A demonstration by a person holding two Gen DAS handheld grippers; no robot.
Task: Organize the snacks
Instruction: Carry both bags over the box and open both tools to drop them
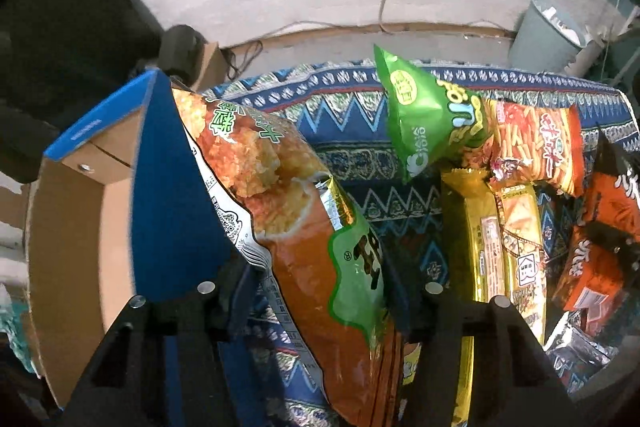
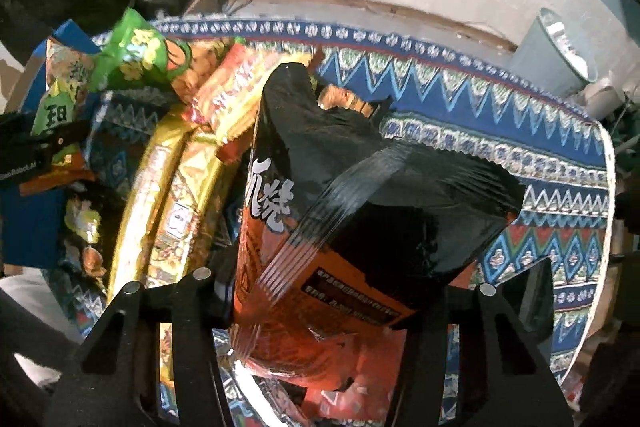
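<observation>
Gripping orange bag lengthwise in L jaws; R jaws clamp black bag.

orange bag bottom cut by frame edge; black bag hides snacks beneath.

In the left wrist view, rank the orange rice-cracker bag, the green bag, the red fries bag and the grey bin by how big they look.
1. Orange rice-cracker bag, largest by far, though it sits in the left tool, right at the camera.
2. Green bag.
3. Red fries bag, close to the green one.
4. Grey bin, smallest, but farthest away.
</observation>
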